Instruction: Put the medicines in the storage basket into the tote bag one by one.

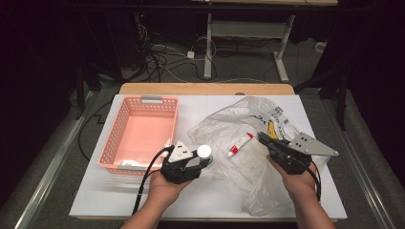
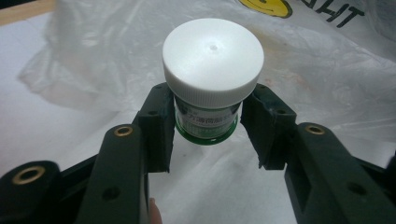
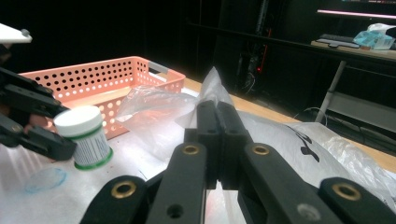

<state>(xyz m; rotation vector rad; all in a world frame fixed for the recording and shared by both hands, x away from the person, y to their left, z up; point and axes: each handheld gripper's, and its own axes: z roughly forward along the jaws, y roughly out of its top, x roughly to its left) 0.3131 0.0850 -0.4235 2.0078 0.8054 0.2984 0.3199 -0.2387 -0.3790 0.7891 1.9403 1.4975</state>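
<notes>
White-capped jar (image 2: 212,79) between left fingers (image 2: 156,123)

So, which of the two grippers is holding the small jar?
The left gripper: the white-capped jar sits between its jaws. The right gripper is shut, pinching the plastic bag.

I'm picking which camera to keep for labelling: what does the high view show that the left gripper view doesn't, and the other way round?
High view alone: the pink basket, a small red-capped tube lying on the bag, the right gripper shut on the bag's plastic, and both hands.

Left gripper view alone: the green-printed label and green base of the jar, seen close between the jaws, though the print is too small to read.

Both: the white-capped jar held in the left gripper, the clear plastic bag and the white table.
</notes>
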